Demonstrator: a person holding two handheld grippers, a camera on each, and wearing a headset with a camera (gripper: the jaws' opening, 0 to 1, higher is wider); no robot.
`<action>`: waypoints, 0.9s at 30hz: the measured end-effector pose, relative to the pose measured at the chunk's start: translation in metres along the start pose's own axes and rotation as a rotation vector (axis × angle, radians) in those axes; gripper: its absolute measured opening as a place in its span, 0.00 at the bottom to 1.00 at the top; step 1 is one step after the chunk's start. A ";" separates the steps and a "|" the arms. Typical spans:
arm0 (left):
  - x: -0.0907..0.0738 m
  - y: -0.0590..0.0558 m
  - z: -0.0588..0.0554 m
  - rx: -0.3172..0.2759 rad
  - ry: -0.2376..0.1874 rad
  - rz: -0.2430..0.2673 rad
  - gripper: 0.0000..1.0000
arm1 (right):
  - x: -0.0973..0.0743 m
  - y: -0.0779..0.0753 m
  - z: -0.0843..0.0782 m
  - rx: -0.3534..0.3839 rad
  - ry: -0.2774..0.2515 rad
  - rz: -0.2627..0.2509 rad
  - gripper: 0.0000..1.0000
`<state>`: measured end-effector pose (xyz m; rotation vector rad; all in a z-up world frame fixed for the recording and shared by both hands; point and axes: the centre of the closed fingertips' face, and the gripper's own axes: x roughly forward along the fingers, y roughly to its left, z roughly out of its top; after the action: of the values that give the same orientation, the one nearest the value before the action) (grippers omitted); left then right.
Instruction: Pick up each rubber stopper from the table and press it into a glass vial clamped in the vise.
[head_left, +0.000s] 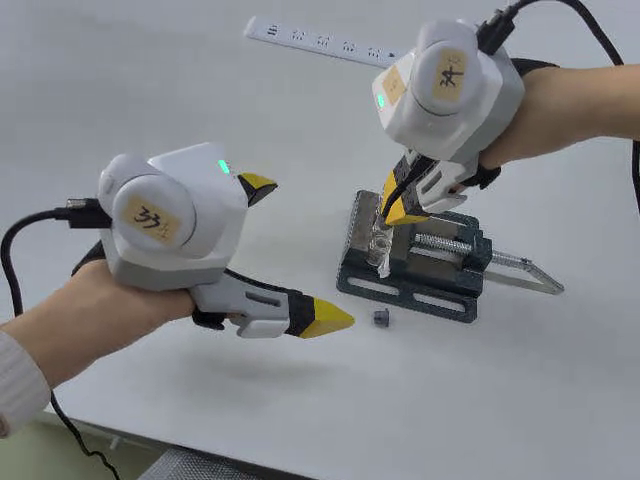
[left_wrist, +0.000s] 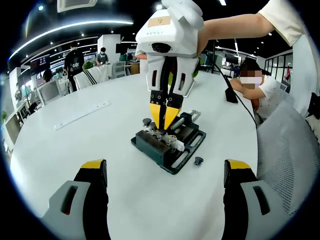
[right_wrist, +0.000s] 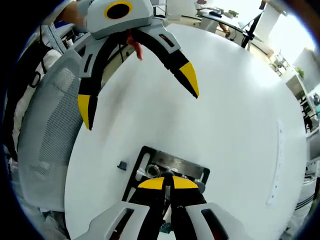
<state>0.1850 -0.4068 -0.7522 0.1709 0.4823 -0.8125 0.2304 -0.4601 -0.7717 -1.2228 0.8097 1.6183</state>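
Your left gripper (head_left: 297, 252): lower left, fingers wide apart, empty | your right gripper (head_left: 397, 214): fingers together over vials (head_left: 378, 246) in vise (head_left: 445, 272), centre | loose rubber stopper (head_left: 381, 319): on surface (head_left: 180, 90) just below vise

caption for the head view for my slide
Right tool, jaws closed, over clear glass vials in a dark metal vise; left tool open near a small dark rubber stopper.
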 end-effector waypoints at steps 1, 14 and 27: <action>0.000 0.000 0.000 0.000 0.001 -0.001 0.97 | 0.000 0.000 0.001 0.002 -0.005 -0.004 0.00; -0.006 0.002 -0.002 -0.005 0.002 0.011 0.97 | -0.006 0.002 -0.002 0.044 -0.063 -0.034 0.18; -0.011 0.003 0.000 -0.015 -0.005 0.016 0.98 | -0.009 0.026 -0.007 0.213 -0.213 -0.091 0.64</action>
<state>0.1810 -0.3976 -0.7472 0.1588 0.4812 -0.7940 0.2091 -0.4778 -0.7661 -0.9077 0.7588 1.5158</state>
